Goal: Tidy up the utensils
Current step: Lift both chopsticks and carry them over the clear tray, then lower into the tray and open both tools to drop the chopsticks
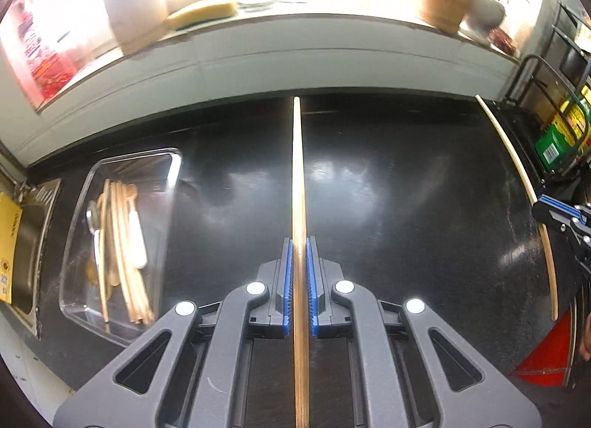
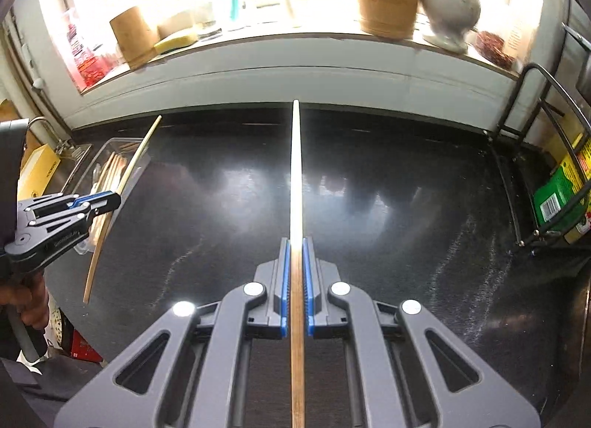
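Left gripper clamped on chopstick; right gripper likewise on second chopstick. Light, stiff, thin, smooth: likely pivots; hold mid-shaft. Clear tray left.

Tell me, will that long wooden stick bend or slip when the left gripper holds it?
The wooden stick probably stays stiff: it juts straight beyond the left gripper. It looks thin, so likely light. Smooth wood might slide, though the jaws are shut on it.

Two slim wooden chopsticks, each clamped lengthwise between closed jaws, raised above the black desk: left chopstick, right chopstick. At desk's left, clear plastic tray holding more wooden chopsticks and a white-handled utensil.
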Demonstrator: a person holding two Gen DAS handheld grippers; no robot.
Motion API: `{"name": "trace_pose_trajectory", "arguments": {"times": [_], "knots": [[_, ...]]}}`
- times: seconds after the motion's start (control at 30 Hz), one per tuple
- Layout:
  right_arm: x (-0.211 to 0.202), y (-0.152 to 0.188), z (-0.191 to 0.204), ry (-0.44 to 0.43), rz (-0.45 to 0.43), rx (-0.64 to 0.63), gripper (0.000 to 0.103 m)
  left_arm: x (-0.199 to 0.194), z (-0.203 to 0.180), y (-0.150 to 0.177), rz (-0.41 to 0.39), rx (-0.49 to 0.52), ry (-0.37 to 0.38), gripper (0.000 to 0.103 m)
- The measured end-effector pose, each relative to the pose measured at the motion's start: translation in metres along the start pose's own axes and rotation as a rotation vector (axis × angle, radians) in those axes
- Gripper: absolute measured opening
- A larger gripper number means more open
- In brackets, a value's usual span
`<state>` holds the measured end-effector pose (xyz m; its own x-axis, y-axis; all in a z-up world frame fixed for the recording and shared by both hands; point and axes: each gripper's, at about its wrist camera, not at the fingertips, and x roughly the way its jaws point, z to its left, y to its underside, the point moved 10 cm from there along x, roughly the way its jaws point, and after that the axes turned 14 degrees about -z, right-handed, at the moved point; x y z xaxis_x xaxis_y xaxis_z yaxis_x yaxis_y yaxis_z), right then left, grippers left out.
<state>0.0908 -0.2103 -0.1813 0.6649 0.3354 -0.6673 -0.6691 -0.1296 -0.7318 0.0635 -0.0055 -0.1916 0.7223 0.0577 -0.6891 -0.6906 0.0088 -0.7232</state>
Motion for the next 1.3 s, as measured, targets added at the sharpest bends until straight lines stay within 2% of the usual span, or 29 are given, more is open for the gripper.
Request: {"name": "trace_pose_trajectory", "arguments": {"times": [0.23, 0.53, 0.77, 1.03, 1.3], "knots": [[0.015, -0.009, 0.070, -0.071, 0.005, -0.048, 0.007, -0.013, 0.055, 0.006, -0.007, -0.053, -0.052, 0.007], [0.053, -0.027, 0.196, -0.204, 0.012, -0.116, 0.007, -0.017, 0.163, 0.021, 0.006, -0.127, -0.147, 0.007], [0.090, -0.035, 0.293, -0.307, 0.054, -0.134, 0.007, -0.015, 0.241, 0.033, 0.036, -0.177, -0.205, 0.007], [0.140, -0.038, 0.349, -0.360, 0.147, -0.064, 0.007, 0.013, 0.284, 0.040, 0.078, -0.220, -0.199, 0.007], [0.179, -0.031, 0.371, -0.393, 0.231, -0.008, 0.008, 0.050, 0.300, 0.044, 0.112, -0.241, -0.177, 0.007]]}}
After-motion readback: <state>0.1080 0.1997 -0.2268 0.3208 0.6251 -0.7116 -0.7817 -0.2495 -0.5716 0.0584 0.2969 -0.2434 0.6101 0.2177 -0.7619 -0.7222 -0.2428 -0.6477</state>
